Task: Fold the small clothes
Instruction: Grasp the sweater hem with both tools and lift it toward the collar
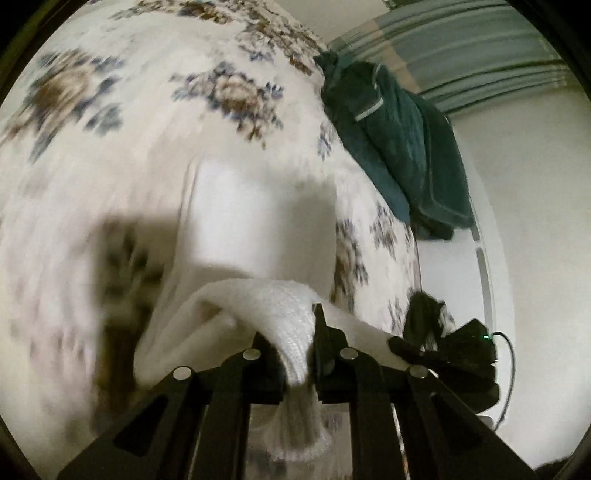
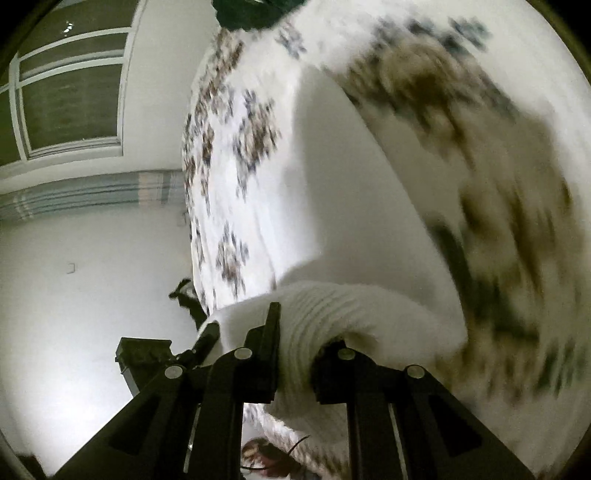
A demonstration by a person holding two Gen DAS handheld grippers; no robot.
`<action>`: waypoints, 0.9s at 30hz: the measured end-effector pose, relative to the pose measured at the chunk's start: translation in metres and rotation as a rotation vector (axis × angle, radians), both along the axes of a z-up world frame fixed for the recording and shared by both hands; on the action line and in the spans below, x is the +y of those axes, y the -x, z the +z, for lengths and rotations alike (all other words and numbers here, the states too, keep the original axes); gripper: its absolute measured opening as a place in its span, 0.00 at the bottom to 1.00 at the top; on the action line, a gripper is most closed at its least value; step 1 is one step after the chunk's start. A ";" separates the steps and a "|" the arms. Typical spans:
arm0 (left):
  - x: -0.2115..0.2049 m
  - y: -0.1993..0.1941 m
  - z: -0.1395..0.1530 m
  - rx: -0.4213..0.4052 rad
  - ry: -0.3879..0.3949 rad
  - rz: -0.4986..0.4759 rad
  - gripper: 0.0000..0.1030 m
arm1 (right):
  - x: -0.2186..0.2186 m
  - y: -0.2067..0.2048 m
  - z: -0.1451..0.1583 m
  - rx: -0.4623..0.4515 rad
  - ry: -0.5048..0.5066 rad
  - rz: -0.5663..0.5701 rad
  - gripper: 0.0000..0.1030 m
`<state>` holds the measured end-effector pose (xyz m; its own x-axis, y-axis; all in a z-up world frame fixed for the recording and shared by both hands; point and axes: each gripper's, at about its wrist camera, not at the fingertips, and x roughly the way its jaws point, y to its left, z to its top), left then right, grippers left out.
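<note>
A white knitted garment [image 1: 258, 206] lies on a floral bedspread [image 1: 110, 147], its near edge lifted. My left gripper [image 1: 295, 354] is shut on a bunched ribbed fold of that edge [image 1: 284, 321]. In the right wrist view the same white garment [image 2: 351, 184] stretches away over the bedspread [image 2: 240, 147]. My right gripper [image 2: 295, 354] is shut on another ribbed part of its edge [image 2: 314, 317]. Each view shows the other gripper beside it: the right one [image 1: 454, 350] and the left one [image 2: 147, 354].
A dark green quilted garment [image 1: 399, 147] lies at the bed's far edge, also at the top of the right wrist view [image 2: 258, 11]. A small black and white item [image 1: 424, 306] sits near the bed's side. White walls, a striped curtain [image 1: 480, 66] and a window [image 2: 70, 92] surround the bed.
</note>
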<state>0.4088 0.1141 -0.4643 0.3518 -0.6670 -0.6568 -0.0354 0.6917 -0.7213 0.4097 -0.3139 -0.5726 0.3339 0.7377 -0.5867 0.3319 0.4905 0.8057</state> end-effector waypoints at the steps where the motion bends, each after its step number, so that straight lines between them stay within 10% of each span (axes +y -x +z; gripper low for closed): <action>1: -0.003 -0.026 -0.007 -0.008 0.007 0.010 0.09 | -0.001 -0.028 -0.001 0.003 0.008 -0.009 0.14; 6: 0.000 -0.110 -0.042 0.068 0.027 0.081 0.17 | -0.010 -0.132 -0.021 0.050 -0.010 -0.005 0.22; 11: 0.024 -0.158 -0.053 0.078 0.127 0.231 0.46 | -0.018 -0.201 -0.032 -0.003 -0.071 -0.091 0.56; 20: -0.020 -0.174 -0.069 0.020 -0.274 -0.042 0.51 | -0.001 -0.198 -0.056 0.030 0.206 0.143 0.58; 21: -0.031 -0.176 -0.075 0.014 -0.306 -0.089 0.50 | 0.003 -0.197 -0.060 0.025 0.222 0.157 0.55; 23: -0.049 -0.175 -0.083 0.010 -0.368 -0.160 0.16 | 0.009 -0.198 -0.059 -0.007 0.270 0.163 0.16; 27: -0.045 -0.167 -0.078 -0.028 -0.381 -0.135 0.03 | 0.016 -0.204 -0.040 -0.068 0.356 0.156 0.08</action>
<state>0.5762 0.0693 -0.5425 0.2996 -0.4185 -0.8574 0.0900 0.9070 -0.4114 0.6133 -0.2977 -0.6131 0.2806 0.5370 -0.7956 0.1826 0.7839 0.5935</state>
